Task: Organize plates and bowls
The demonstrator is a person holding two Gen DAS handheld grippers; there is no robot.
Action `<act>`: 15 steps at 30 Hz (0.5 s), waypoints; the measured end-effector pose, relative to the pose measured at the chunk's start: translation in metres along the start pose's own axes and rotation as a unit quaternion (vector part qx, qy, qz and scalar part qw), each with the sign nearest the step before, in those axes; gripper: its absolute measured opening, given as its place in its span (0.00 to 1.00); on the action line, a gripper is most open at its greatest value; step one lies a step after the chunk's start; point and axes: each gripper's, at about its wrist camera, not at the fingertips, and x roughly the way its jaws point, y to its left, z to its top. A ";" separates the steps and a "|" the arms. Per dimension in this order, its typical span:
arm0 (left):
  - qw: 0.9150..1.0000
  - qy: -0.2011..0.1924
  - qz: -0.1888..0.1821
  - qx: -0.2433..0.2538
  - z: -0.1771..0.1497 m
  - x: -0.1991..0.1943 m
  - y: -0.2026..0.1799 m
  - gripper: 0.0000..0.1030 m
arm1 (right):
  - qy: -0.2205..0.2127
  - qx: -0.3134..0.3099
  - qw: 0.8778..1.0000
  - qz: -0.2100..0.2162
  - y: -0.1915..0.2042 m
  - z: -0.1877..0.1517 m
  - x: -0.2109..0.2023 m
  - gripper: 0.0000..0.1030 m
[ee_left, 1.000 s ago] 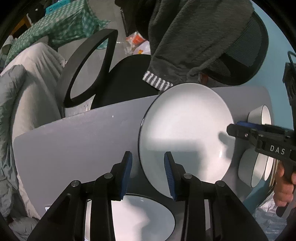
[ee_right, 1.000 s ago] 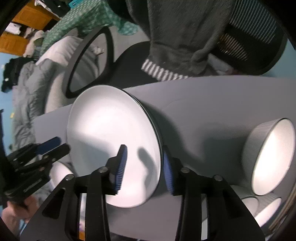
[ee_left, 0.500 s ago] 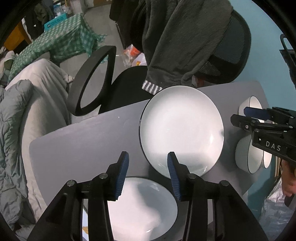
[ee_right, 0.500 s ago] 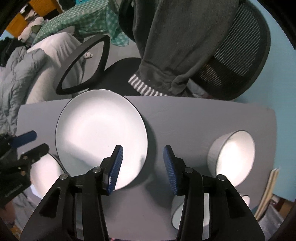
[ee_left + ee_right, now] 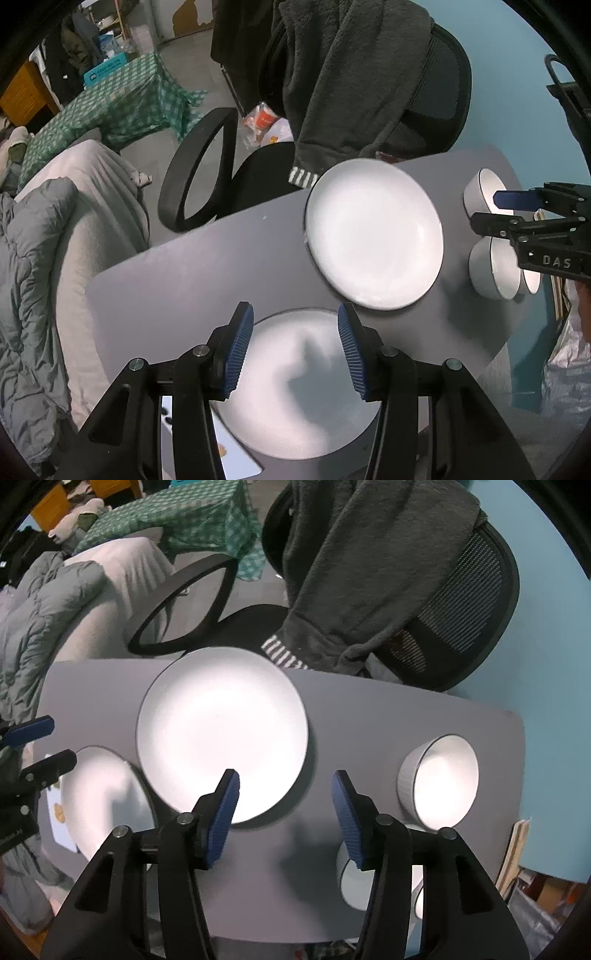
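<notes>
Left hand-held gripper (image 5: pixel 295 349) released, nothing between its fingers, above near white plate (image 5: pixel 299 398). Right hand-held gripper (image 5: pixel 284 812) likewise released over grey counter (image 5: pixel 369 720). Far white plate (image 5: pixel 221 738) flat on counter; three white bowls (image 5: pixel 439 779) at its right end.

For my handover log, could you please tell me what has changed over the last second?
Both grippers, left gripper and right gripper, pulled up and back from the large white round plate, jaws widening; the right let go its rim. Plate, second white plate and white bowls stayed on the grey table.
</notes>
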 end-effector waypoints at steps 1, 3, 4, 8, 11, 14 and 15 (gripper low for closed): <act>1.000 0.003 -0.001 -0.002 -0.003 -0.001 0.005 0.47 | 0.001 -0.002 1.000 0.003 0.002 -0.002 -0.001 0.51; 1.000 0.008 0.002 -0.003 -0.006 0.000 0.011 0.47 | 0.003 -0.006 1.000 0.008 0.008 -0.007 -0.002 0.51; 1.000 0.010 0.003 0.000 -0.008 0.000 0.014 0.47 | 0.004 -0.008 1.000 0.012 0.011 -0.010 -0.002 0.51; 0.999 0.013 0.019 0.030 -0.022 0.004 0.019 0.47 | 0.009 -0.011 1.000 0.026 0.023 -0.020 -0.002 0.52; 0.999 0.022 0.020 0.038 -0.030 0.011 0.024 0.47 | 0.014 -0.016 0.999 0.037 0.033 -0.028 0.002 0.52; 0.999 0.023 0.027 0.040 -0.038 0.021 0.031 0.47 | 0.026 -0.018 0.998 0.049 0.044 -0.034 0.009 0.52; 0.999 0.022 0.026 0.039 -0.039 0.022 0.033 0.47 | 0.030 -0.020 0.998 0.049 0.047 -0.036 0.012 0.52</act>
